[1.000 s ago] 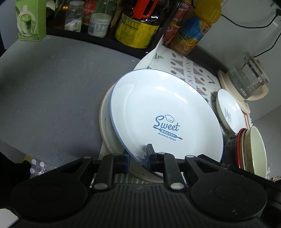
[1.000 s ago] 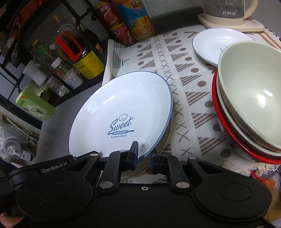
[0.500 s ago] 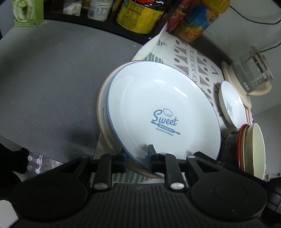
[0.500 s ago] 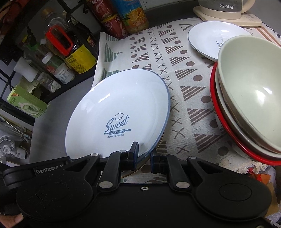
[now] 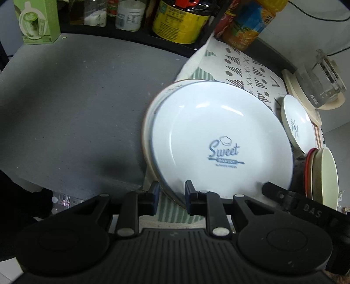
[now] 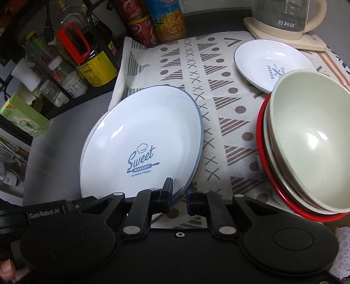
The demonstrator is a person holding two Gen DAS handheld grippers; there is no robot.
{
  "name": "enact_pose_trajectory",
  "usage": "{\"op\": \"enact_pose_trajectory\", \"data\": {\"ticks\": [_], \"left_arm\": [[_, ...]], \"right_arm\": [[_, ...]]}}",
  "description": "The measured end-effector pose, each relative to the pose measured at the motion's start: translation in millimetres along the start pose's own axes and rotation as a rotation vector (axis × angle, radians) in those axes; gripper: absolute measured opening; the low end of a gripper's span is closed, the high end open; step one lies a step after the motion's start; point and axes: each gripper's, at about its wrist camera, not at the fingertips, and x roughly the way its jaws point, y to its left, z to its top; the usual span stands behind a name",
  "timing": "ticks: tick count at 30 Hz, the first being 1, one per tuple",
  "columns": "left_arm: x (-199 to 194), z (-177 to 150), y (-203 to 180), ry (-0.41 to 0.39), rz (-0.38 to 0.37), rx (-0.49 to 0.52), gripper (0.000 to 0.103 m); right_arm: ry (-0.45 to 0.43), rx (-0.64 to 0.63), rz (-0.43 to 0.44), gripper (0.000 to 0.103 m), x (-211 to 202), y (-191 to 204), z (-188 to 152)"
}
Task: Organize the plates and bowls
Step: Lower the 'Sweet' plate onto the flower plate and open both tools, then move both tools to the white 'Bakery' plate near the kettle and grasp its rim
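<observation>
Plate (image 5: 221, 135) with "Sweet Bakery" print lies on a beige-rimmed plate (image 5: 146, 122) at the cloth's (image 6: 218, 87) left edge. Left gripper (image 5: 171, 194) and right gripper (image 6: 179, 192) each straddle its near rim, jaws parted, not clamping. Stacked bowls (image 6: 306, 139) sit right, small plate (image 6: 273, 63) behind them

Large white blue-rimmed plate (image 6: 140, 139) read "Sweet BAKERY ALWAYS FRESH"; small white plate (image 6: 269, 63) "BAKERY"; black left tool (image 6: 43, 215) "GenRobot.AI"; glass kettle (image 6: 286, 15) "万利达".
</observation>
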Motion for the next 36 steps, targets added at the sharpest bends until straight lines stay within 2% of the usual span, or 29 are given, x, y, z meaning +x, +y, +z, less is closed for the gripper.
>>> {"op": "enact_pose_trajectory", "data": {"ticks": [11,25,28,31,35,36], "left_arm": [[20,13,9,0.016,-0.003,-0.001,0.027],[20,30,13,0.008,0.047,0.014,0.027],[9,36,12,-0.007,0.042,0.014,0.029],[1,42,10,-0.029,0.044,0.013,0.037],[-7,52,1,-0.055,0.028,0.026,0.047],[-9,54,-2,-0.062,0.024,0.029,0.048]], "right_arm": [[0.032,0.032,-0.044,0.014,16,-7,1],[0.071,0.02,-0.036,0.021,33,-4,11],[0.052,0.013,-0.019,0.026,22,-6,17],[0.009,0.019,0.012,0.031,6,-9,24],[-0.062,0.029,0.027,0.05,-12,-13,38],[-0.079,0.033,0.03,0.05,-15,-15,43]]}}
